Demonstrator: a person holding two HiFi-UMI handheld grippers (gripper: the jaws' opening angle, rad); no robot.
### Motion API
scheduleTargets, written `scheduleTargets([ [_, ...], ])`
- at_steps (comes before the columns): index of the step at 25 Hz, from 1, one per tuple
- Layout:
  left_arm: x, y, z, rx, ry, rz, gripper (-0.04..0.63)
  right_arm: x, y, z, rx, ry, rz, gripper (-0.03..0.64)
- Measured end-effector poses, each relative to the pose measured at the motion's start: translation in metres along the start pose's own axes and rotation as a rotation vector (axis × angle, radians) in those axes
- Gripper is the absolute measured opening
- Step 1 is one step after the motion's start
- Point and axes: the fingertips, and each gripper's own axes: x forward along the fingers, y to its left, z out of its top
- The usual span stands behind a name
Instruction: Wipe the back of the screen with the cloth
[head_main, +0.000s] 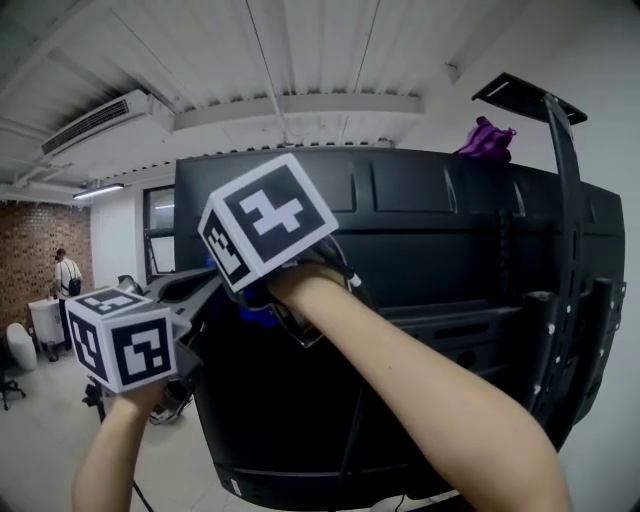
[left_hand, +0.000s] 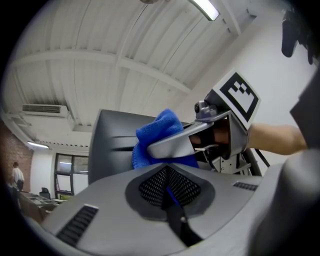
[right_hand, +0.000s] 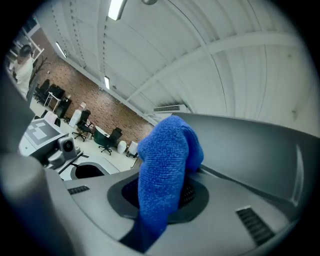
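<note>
The black back of the screen (head_main: 430, 230) fills the middle of the head view. My right gripper (head_main: 270, 300) reaches to its left part, shut on a blue cloth (head_main: 257, 316) that shows just below the marker cube. In the left gripper view the right gripper (left_hand: 175, 145) holds the cloth (left_hand: 157, 135) against the dark panel (left_hand: 112, 130). In the right gripper view the cloth (right_hand: 165, 165) rises from between the jaws and its top touches the panel (right_hand: 250, 150). My left gripper (head_main: 175, 295) hovers beside the screen's left edge, jaws together, with nothing held (left_hand: 170, 192).
A purple cloth (head_main: 487, 140) lies on the screen's top edge, next to a black mount arm (head_main: 560, 200) that runs down the right side. An office with chairs (right_hand: 95, 132) and a person (head_main: 66, 275) lies far to the left.
</note>
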Motion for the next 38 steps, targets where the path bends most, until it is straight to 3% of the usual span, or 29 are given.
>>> scheduleTargets([
  [6, 0.04, -0.053, -0.001, -0.104, -0.021, -0.151, 0.006, -0.056, -0.05, -0.036, 0.024, 0.048, -0.092, 0.049],
  [9, 0.059, -0.08, -0.005, -0.12, -0.014, -0.198, 0.006, -0.086, -0.077, -0.053, 0.045, 0.061, -0.155, 0.049],
  [23, 0.113, -0.153, -0.001, -0.125, -0.045, -0.293, 0.006, -0.203, -0.178, -0.122, 0.156, 0.159, -0.472, 0.048],
  [32, 0.112, -0.158, 0.0, -0.129, -0.047, -0.298, 0.006, -0.209, -0.181, -0.12, 0.152, 0.123, -0.488, 0.048],
  [38, 0.085, -0.134, 0.01, -0.085, -0.096, -0.228, 0.006, -0.189, -0.128, -0.057, 0.089, -0.075, -0.404, 0.049],
])
